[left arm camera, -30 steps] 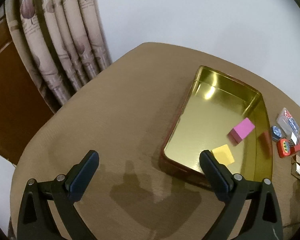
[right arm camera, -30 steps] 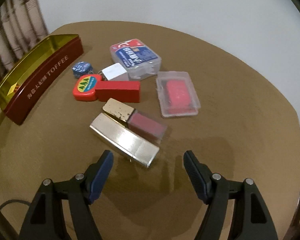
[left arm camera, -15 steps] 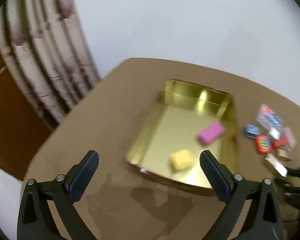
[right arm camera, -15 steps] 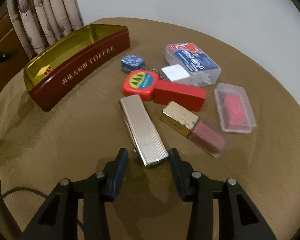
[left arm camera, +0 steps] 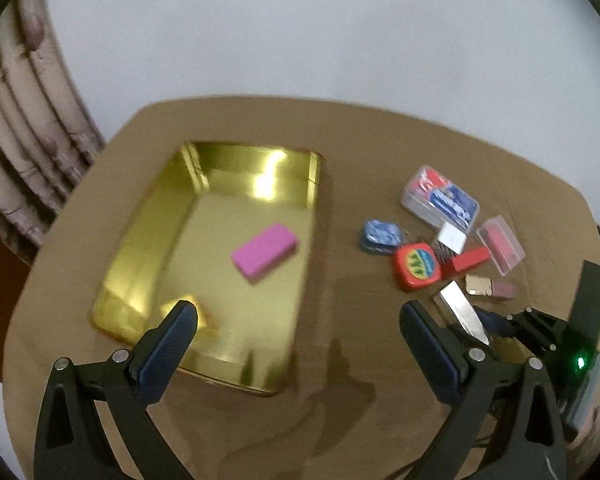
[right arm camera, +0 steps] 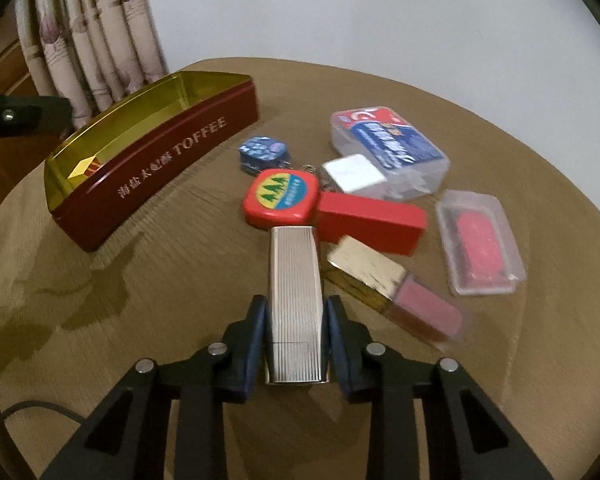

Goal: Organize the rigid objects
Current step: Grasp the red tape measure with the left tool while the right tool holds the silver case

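The right gripper (right arm camera: 295,326) grasps the ribbed silver metal case (right arm camera: 295,280) — its long axis runs straight ahead between the fingers. The gold-lined toffee tin (right arm camera: 100,152) lies forward-left; the left gripper (left arm camera: 296,344) hangs spread wide, holding nothing.

Both tongs are matte black plastic with triangular cut-outs in their arms. The left tongs (left arm camera: 298,334) and right tongs (right arm camera: 295,328) carry dark blue fingertip pads (right arm camera: 257,330) and round silver screws. A green light glows on the right tongs' body in the left view.
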Demonstrator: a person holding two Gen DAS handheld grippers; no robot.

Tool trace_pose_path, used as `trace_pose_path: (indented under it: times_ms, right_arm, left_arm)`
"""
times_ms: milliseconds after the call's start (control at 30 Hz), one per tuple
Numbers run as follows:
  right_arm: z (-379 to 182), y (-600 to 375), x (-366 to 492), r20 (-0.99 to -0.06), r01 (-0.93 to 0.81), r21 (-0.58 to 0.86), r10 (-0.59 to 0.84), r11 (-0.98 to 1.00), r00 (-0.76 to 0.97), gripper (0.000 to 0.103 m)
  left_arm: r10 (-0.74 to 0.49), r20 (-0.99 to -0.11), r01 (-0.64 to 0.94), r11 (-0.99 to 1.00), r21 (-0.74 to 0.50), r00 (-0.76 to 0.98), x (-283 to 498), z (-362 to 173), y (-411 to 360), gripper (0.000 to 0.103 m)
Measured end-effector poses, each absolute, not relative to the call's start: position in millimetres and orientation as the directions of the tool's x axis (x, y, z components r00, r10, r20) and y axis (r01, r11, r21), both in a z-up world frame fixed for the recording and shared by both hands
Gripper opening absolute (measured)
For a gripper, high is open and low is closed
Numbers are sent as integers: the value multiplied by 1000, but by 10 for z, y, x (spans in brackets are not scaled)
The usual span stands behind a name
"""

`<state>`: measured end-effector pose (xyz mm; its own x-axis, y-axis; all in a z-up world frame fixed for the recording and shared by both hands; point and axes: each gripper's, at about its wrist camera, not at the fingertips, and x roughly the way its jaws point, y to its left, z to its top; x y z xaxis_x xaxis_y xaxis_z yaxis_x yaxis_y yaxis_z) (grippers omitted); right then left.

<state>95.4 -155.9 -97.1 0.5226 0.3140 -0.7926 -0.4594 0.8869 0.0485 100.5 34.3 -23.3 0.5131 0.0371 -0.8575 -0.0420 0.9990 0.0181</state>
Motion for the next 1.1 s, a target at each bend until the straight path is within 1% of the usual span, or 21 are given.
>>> trace_pose_path:
  times_ms: [100,200,300,333,467,500,733,800,933,1100]
  right_arm:
    - [-984,-1706,904,-786,-405,19,264,914,559,30]
    - [-993,-1924,881,-781,-325,31,226,945,582,30]
    - [-998,-2043,857,-775,-300,62,235,952,587,30]
    - [-1000,-2040,845,-772,-298,57,231,953,592,30]
    - [-1019,-2023,797,-756,-288,37,215,957,618,30]
    - [-1018,-2038,772,-752,-286,42,219,957,622,30]
    - [-998,-2109,716,-741,-288,68,242,955,626,30]
    - [-994,-2108,704,-741,-289,74,246,955,625,30]
    - [-990,-2105,714,-740,-289,78,250,954,625,31]
    - [-983,-2112,699,-740,-288,81,251,954,624,31]
  left_arm:
    - [5,-882,-12,1000,-1,472,1132,-352,142,100]
    - [-17,-908,10,1000,-14,420,1275,-499,-56,100]
    - [-53,-934,2,998,-56,352,1438,-620,-169,98]
    - [-86,-941,1,996,-91,326,1512,-669,-217,98]
    - [-127,-958,-10,991,-134,256,1713,-799,-317,96]
    - [-120,-961,-14,992,-128,247,1755,-825,-333,94]
    - [-76,-973,-61,994,-92,217,1957,-1013,-346,91]
    - [-95,-968,-71,991,-114,231,1978,-1027,-350,92]
    - [-93,-965,-83,990,-116,244,2047,-1043,-386,91]
    - [-96,-963,-74,990,-118,254,1926,-1015,-413,88]
